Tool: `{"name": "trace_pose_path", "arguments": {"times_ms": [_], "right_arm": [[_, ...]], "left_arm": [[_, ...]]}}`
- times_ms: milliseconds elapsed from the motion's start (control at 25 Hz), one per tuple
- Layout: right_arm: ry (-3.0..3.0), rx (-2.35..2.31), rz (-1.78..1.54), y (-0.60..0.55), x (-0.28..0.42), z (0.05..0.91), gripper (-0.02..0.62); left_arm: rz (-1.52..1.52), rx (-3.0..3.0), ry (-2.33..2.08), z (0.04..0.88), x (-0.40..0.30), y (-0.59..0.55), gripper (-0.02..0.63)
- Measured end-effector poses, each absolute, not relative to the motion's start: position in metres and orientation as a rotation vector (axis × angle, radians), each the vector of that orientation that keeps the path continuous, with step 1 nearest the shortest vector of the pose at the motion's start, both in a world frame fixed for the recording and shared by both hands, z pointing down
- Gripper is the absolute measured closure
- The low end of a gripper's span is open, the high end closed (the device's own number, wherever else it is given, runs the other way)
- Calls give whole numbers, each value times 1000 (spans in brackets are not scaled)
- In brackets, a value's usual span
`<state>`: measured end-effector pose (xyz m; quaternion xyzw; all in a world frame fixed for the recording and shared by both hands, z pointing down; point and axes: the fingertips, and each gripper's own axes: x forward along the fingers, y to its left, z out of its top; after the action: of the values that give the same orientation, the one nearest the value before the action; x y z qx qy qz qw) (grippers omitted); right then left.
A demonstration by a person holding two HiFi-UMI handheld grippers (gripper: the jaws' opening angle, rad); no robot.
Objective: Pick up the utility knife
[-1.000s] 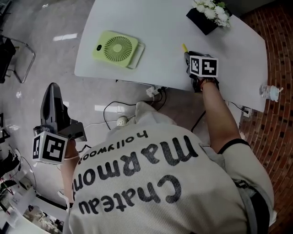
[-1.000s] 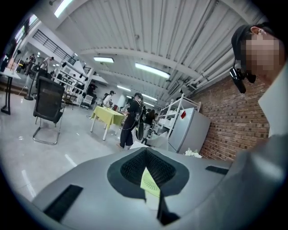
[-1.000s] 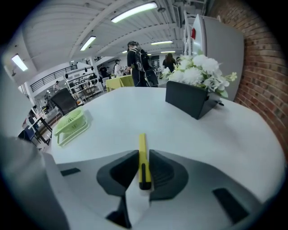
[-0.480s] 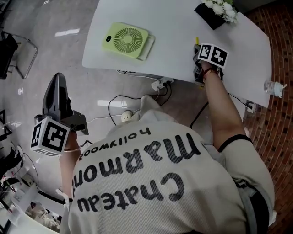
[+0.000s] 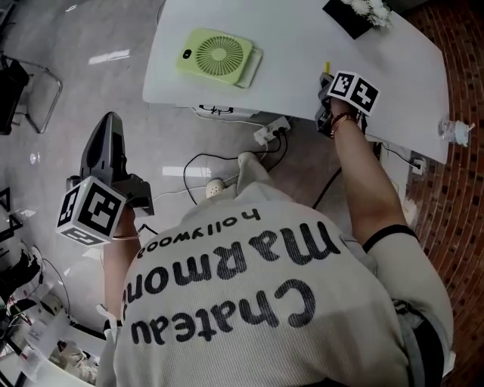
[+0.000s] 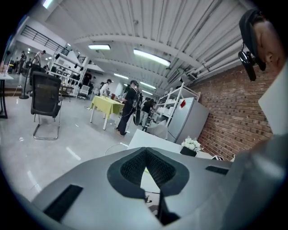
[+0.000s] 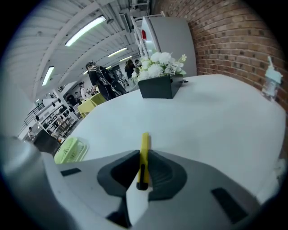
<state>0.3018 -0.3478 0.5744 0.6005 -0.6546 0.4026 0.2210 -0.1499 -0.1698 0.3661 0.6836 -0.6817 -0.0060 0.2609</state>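
The utility knife (image 7: 144,141) is slim and yellow with a black end. My right gripper (image 7: 143,156) is shut on it, and the knife's yellow end sticks out forward over the white table (image 7: 211,121). In the head view the right gripper (image 5: 327,79) is at the table's near edge, and a bit of the yellow knife (image 5: 327,68) shows beyond it. My left gripper (image 5: 111,125) hangs over the floor at the left, away from the table. In the left gripper view its dark pads (image 6: 135,164) meet at the tips with nothing between them.
On the white table (image 5: 302,38) lie a green flat fan (image 5: 221,57) and a black box of white flowers (image 5: 355,9); a clear bottle (image 5: 455,132) stands at the right edge. Cables and a power strip (image 5: 271,133) lie on the floor below. A chair (image 5: 26,83) stands far left.
The right gripper has rolled at the table's near edge, with the knife between its jaws. The left gripper has drifted a little toward the table.
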Motion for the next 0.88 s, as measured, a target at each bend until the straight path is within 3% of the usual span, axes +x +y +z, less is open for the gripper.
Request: {"name": "trace_pose_path", "arguments": {"times_ms": [880], "right_arm": [[-1960,1762,1508,-197,171,538,537]], "left_arm": [[18,2235,-1583,343,-102,-149,604]]}}
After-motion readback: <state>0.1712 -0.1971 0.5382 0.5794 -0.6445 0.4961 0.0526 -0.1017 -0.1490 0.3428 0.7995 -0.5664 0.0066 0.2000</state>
